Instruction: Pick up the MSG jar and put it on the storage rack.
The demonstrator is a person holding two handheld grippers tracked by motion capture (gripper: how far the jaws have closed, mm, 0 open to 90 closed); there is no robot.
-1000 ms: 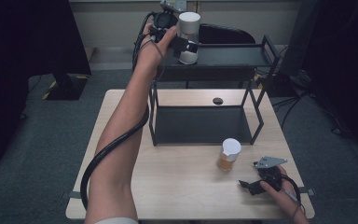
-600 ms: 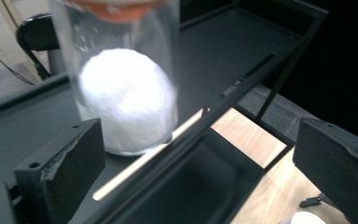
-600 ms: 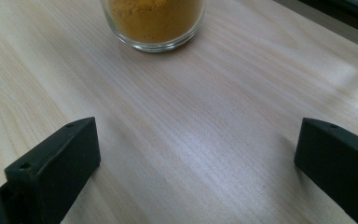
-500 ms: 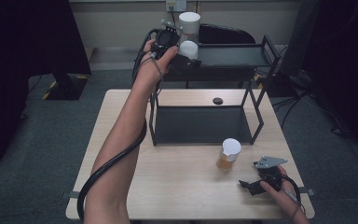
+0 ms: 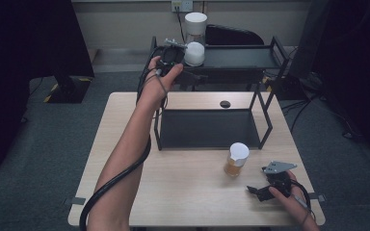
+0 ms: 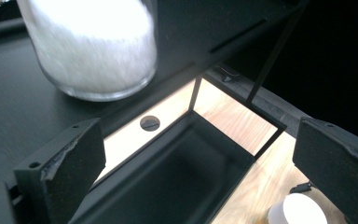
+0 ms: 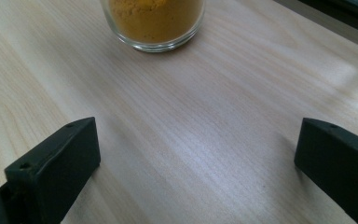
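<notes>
High view: a white jar (image 5: 194, 53) is seen standing on the top shelf of the black rack (image 5: 241, 57), at the shelf's left end, with the left gripper (image 5: 172, 54) held just beside it at shelf height. In the left gripper view the same white jar (image 6: 93, 46) is shown upright on the dark shelf, ahead of the jaws and to their left; the jaws are spread wide with nothing between them, and the jar is not touched by either. Through the gap, the lower tray of the rack and a small dark disc (image 6: 149, 123) on the table are seen (the disc lies behind the rack in the high view).

A second white container (image 5: 195, 26) is seen behind the rack, near the wall.

On the table (image 5: 188, 202), in front of the rack's right end, a glass jar of orange powder (image 5: 235, 160) with a white lid is placed upright. The right gripper (image 5: 265, 188) is rested low near the table's front right corner, near that jar but apart from it. In the right gripper view its jaws are spread wide over bare wood, and the base of the orange jar (image 7: 153, 23) is seen ahead of them, untouched.
</notes>
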